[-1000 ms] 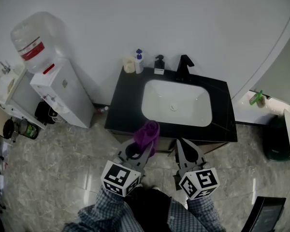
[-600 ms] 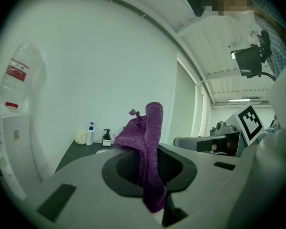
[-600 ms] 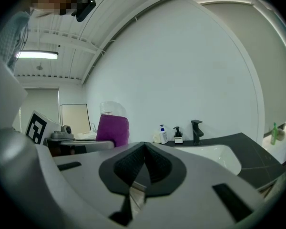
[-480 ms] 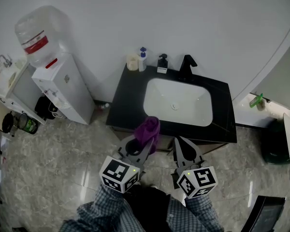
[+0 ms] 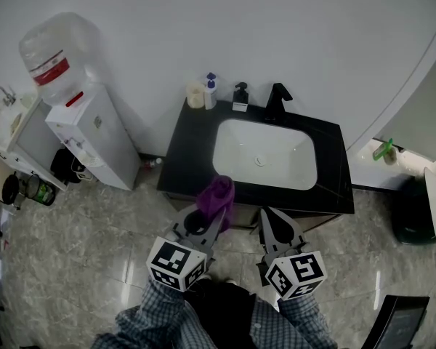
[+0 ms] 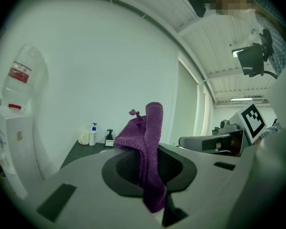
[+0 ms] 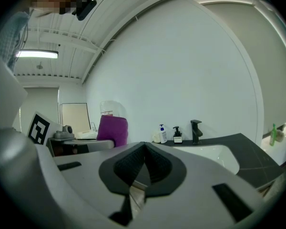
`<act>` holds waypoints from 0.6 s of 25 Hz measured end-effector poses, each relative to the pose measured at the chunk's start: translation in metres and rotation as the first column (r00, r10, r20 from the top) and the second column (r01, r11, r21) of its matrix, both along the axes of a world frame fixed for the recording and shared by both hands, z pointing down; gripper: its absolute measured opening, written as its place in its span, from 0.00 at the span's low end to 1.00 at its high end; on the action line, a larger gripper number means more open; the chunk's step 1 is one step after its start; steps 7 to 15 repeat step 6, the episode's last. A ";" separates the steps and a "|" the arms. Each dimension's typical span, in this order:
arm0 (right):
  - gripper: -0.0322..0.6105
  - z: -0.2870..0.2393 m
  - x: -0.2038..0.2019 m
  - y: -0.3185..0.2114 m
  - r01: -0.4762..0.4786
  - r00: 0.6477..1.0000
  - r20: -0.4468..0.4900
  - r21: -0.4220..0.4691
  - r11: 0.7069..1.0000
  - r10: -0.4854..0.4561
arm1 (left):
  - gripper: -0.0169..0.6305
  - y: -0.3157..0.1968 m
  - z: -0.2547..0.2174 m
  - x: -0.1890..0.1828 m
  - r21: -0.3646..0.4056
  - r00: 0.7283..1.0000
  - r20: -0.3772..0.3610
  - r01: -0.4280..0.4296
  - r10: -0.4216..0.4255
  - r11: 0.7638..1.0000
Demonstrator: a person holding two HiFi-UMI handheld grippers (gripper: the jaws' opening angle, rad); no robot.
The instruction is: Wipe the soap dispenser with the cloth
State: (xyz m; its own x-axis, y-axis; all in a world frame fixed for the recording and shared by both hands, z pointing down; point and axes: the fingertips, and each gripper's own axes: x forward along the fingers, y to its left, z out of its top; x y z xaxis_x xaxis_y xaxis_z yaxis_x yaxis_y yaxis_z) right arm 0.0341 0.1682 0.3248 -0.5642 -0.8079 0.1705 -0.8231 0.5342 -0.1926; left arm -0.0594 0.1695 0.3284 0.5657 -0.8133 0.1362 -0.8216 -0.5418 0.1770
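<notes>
A black soap dispenser (image 5: 240,97) stands at the back of the black counter (image 5: 185,155), left of the black faucet (image 5: 277,100). It is small and far off in the left gripper view (image 6: 109,138) and the right gripper view (image 7: 177,135). My left gripper (image 5: 216,213) is shut on a purple cloth (image 5: 217,195), which sticks up between the jaws and drapes down (image 6: 148,151). My right gripper (image 5: 266,214) is shut with nothing in it. Both hang in front of the counter's near edge, well short of the dispenser.
A white bottle with a blue pump (image 5: 209,91) and a cream container (image 5: 195,95) stand left of the dispenser. A white basin (image 5: 261,153) fills the middle of the counter. To the left of the vanity is a white water cooler (image 5: 87,133) with a jug on top.
The head view swayed slightly. Both grippers and the cloth stay in nearly the same place before the vanity.
</notes>
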 end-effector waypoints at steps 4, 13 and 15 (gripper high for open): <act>0.08 0.000 -0.002 0.001 0.008 1.000 -0.020 0.008 1.000 -0.008 | 0.12 0.000 0.001 0.000 -0.003 1.000 0.001 -0.001 0.001 1.000; 0.08 0.002 -0.003 0.001 0.008 1.000 -0.020 0.004 1.000 -0.008 | 0.12 0.000 0.002 0.000 -0.005 1.000 0.002 -0.002 0.002 1.000; 0.08 0.002 -0.003 0.001 0.008 1.000 -0.020 0.004 1.000 -0.008 | 0.12 0.000 0.002 0.000 -0.005 1.000 0.002 -0.002 0.002 1.000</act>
